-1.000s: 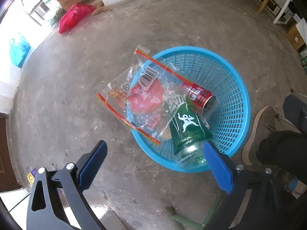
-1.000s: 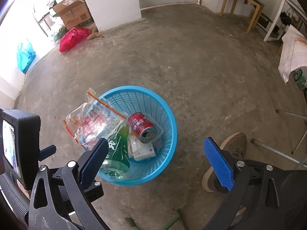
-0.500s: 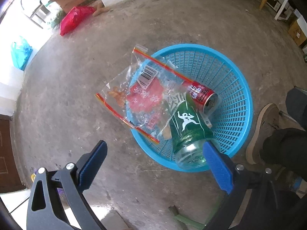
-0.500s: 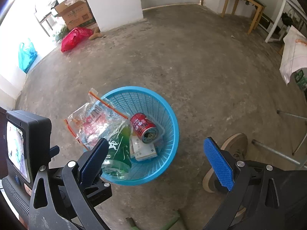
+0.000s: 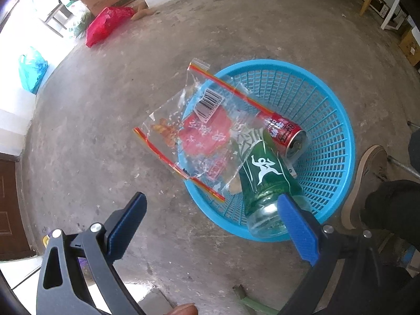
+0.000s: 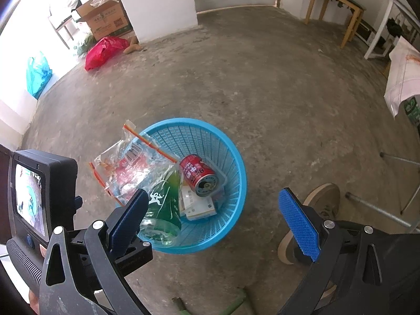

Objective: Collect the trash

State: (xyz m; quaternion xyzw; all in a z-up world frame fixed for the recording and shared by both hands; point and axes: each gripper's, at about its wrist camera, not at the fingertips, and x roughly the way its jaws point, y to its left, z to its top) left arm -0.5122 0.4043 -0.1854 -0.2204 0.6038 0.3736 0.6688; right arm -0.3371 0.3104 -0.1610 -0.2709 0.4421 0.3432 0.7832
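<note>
Bright blue mesh basket (image 5: 333, 141) on grey concrete floor (image 5: 105, 120). Red can (image 5: 284, 134) with white lettering; green bottle (image 5: 265, 176) with white figure. Clear bag (image 5: 199, 131), red-orange edges, barcode; gripper pads (image 6: 298, 223) blue.

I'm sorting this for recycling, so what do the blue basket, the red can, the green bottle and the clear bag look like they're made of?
Blue basket: moulded plastic, with an even glossy lattice wall.
Red can: metal, likely aluminium, with a bare silvery end and a printed body.
Green bottle: see-through, probably plastic; glass can't be ruled out.
Clear bag: thin plastic film, crinkled and shiny, with red edge strips.
</note>
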